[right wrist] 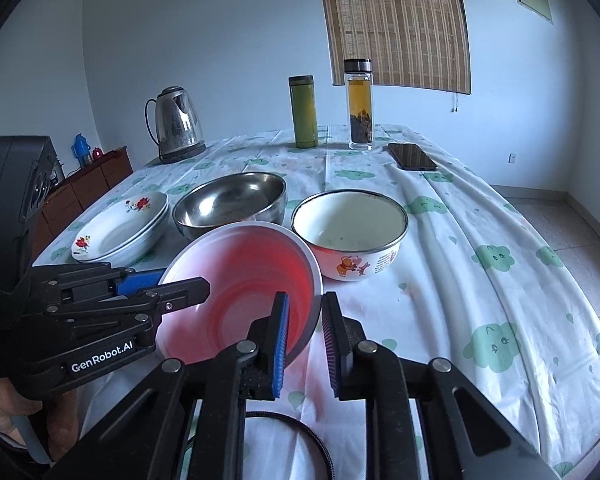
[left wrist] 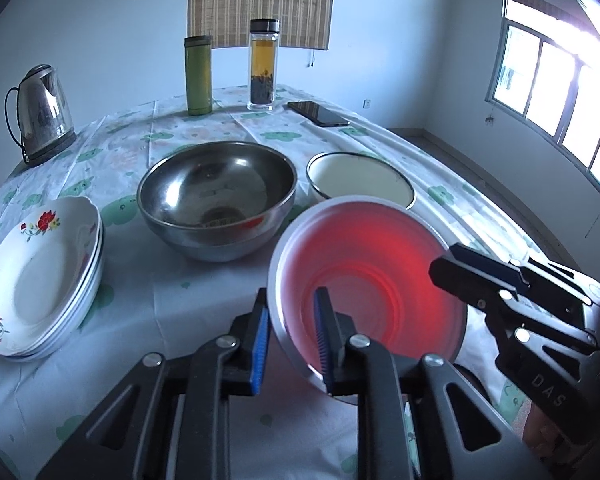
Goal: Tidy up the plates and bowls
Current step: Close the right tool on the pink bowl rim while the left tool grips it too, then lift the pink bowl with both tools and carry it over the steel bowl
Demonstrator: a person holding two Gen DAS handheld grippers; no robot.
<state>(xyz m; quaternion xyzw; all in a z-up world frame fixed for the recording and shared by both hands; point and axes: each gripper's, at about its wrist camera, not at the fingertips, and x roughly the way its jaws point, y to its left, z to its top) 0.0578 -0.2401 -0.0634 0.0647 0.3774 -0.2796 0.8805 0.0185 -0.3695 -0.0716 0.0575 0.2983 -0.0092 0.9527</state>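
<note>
A red plastic bowl [left wrist: 372,280] with a white rim is held tilted above the table, between both grippers; it also shows in the right wrist view [right wrist: 244,280]. My left gripper [left wrist: 292,344] is shut on its left rim. My right gripper [right wrist: 306,344] is shut on its right rim and shows in the left wrist view [left wrist: 456,268]. Behind stand a steel bowl [left wrist: 216,196], a white enamel bowl [left wrist: 360,178] and a stack of flowered plates [left wrist: 40,276].
A kettle [left wrist: 44,112], a green flask [left wrist: 198,76], a glass tea bottle [left wrist: 263,64] and a phone [left wrist: 318,113] stand at the table's far side. The tablecloth [right wrist: 500,280] drops off at the right. A black ring [right wrist: 300,432] lies near me.
</note>
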